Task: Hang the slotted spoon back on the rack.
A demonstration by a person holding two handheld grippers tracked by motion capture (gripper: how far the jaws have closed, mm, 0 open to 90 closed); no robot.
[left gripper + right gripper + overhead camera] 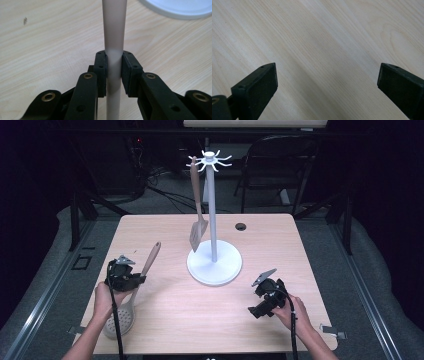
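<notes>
Left gripper [114, 72] clamps skimmer handle [114, 32]; white stand [214, 265] near, seemingly clear.

the skimmer's handle [113, 37] runs off the top and bottom edges of the left gripper view, its middle hidden between the pads; the stand's base [178, 8] is cut by the top edge (a white sliver).

Beige skimmer spoon [131, 292], handle tilted up
</notes>
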